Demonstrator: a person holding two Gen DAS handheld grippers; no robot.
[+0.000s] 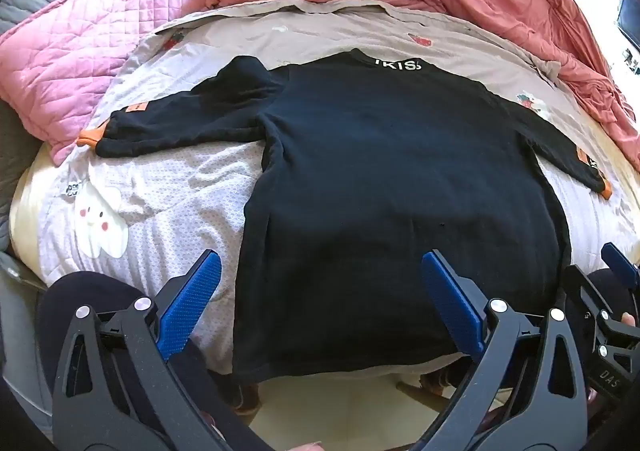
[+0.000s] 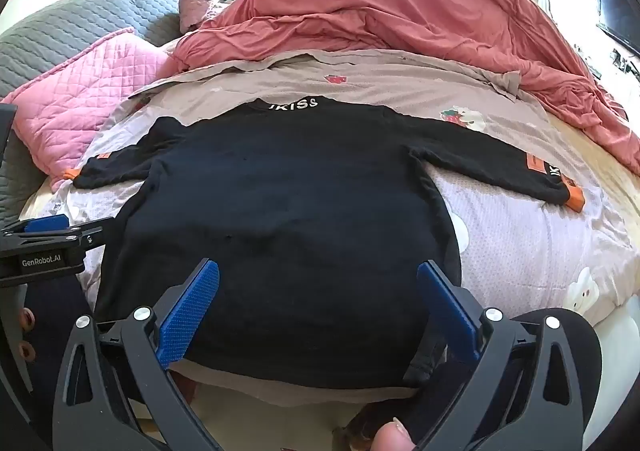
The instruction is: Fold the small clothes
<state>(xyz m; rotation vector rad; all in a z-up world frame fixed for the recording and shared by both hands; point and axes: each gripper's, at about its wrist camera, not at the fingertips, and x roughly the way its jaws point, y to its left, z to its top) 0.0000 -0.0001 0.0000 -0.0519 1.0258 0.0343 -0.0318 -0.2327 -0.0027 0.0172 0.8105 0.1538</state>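
Sweater (image 1: pixel 380 171), black, lies flat on the bed (image 1: pixel 160 211), sleeves out, hem at the near edge. Left gripper (image 1: pixel 320 303) and right gripper (image 2: pixel 318 307) hover over the hem, jaws spread. I would pinch both hem corners evenly, then fold toward the collar.

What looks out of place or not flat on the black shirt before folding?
The black shirt lies mostly flat, but its left sleeve is bunched, with a hump near the shoulder. The hem overhangs the bed edge. No damage shows.
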